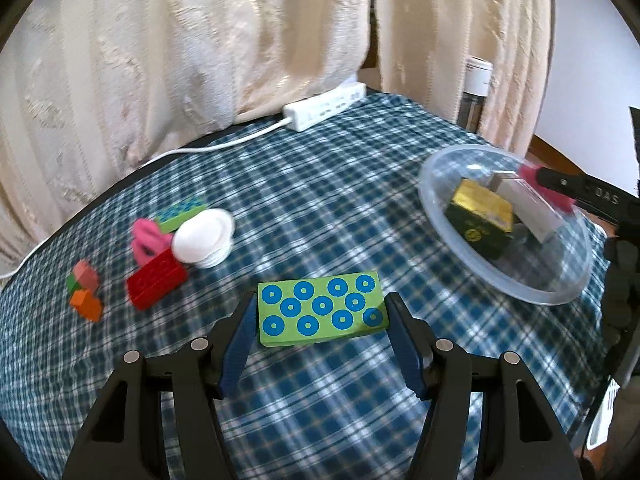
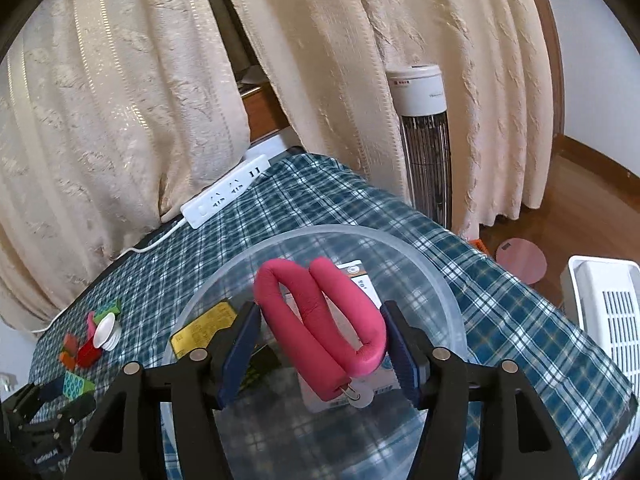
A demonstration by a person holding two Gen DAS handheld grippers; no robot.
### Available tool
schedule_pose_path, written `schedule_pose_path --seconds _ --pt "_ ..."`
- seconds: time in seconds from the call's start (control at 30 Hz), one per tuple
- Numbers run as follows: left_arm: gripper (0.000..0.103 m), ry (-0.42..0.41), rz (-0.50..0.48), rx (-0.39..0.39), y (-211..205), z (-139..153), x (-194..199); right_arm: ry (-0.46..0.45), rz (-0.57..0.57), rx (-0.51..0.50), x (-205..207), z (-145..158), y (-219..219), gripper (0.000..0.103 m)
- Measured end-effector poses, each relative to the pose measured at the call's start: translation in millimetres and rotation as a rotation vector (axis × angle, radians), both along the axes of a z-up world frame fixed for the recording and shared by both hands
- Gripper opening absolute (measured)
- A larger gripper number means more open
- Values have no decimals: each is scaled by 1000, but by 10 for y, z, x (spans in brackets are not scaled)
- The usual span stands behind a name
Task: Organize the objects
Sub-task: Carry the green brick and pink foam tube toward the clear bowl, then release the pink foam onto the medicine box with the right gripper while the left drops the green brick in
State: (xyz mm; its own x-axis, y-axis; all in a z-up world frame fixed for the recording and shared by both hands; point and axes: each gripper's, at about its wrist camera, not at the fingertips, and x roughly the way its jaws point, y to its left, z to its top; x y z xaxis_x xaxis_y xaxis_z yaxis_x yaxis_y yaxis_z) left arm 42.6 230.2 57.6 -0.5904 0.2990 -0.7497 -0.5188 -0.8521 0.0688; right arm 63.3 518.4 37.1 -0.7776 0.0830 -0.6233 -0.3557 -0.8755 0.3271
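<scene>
My left gripper is shut on a green block with blue rings, held just above the checked tablecloth. My right gripper is shut on a folded pink foam loop and holds it over a clear plastic bowl. The bowl also shows at the right of the left wrist view, with a yellow and black box and a grey box inside. The right gripper's tip with the pink loop reaches over that bowl.
At the left lie a red brick, a white cap, a pink piece, another green ringed block and small orange and green blocks. A white power strip sits at the table's far edge. Curtains hang behind.
</scene>
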Motion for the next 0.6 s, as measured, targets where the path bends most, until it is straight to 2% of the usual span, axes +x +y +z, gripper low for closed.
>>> schedule_pose_path --seconds 0.03,0.6 --pt "64 1 -10 -2 44 3 14 4 -3 -5 10 -6 19 75" --pt "64 -37 -207 -11 890 4 248 73 -1 8 271 108 91 75"
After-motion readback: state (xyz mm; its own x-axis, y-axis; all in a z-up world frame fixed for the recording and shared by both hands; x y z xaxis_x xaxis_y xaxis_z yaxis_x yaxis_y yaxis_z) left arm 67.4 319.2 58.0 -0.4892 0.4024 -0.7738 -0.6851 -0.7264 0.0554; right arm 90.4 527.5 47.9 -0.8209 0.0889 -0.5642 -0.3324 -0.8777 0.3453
